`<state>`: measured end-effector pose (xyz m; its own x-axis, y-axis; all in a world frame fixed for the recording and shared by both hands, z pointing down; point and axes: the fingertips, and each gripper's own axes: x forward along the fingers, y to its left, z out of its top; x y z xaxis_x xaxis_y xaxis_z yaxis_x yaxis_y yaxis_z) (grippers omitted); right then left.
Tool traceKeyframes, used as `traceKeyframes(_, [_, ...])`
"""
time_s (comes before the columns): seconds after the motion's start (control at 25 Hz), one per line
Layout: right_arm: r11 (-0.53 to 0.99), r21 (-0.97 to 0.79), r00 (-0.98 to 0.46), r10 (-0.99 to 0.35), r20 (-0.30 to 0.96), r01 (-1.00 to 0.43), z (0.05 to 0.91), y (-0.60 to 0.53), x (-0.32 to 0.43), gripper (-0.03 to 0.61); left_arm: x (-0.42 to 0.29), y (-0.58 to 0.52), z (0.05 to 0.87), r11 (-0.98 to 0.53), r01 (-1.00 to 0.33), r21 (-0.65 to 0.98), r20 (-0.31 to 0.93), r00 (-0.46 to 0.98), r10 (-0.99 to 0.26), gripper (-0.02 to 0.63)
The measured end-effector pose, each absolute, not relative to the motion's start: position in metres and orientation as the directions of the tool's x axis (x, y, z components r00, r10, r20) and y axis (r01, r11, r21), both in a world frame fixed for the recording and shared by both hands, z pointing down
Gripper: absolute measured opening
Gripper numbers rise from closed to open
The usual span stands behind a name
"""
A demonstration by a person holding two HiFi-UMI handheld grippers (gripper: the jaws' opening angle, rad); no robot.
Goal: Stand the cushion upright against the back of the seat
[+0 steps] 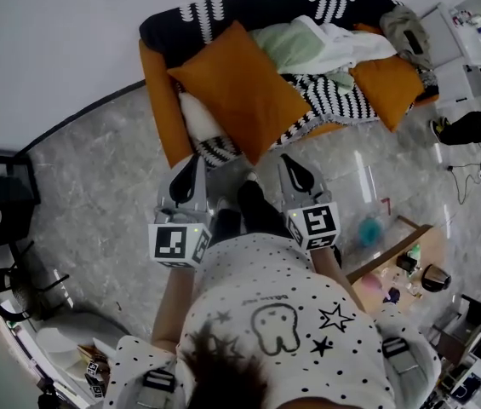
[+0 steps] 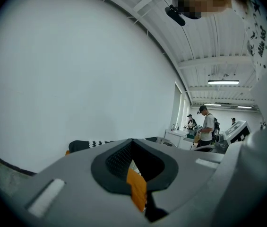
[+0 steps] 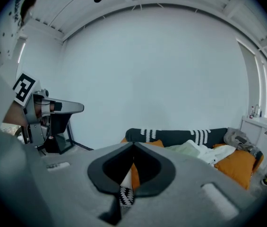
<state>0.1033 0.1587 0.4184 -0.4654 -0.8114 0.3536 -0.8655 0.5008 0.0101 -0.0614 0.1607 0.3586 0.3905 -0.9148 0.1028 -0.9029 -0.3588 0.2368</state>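
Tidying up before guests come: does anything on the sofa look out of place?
The big orange cushion lies askew on the seat at the left end of the sofa, not upright against the back, and pale cloths are heaped in the middle.

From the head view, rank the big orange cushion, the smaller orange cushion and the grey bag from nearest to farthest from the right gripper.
1. The big orange cushion, at the left end of the sofa, just ahead of the right gripper.
2. The smaller orange cushion, at the sofa's right end.
3. The grey bag, behind that cushion in the far right corner.
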Motion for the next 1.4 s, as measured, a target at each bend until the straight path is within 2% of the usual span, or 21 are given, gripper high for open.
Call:
traceKeyframes(0.92, [0.582,0.014,-0.552,-0.779,0.297,-0.813,0.408,0.065,0.153,-0.003,0.001,0.088,0.341,-0.310,-0.937,0.163,0.055,0.322,-0.945,-0.005])
traceKeyframes(1.4, [0.609,0.001,-0.582,-0.758,0.295,-0.793,0.413,0.048,0.165,-0.004,0.012,0.071,0.327,-0.253,-0.948,0.192,0.028,0.263,-0.965,-0.005])
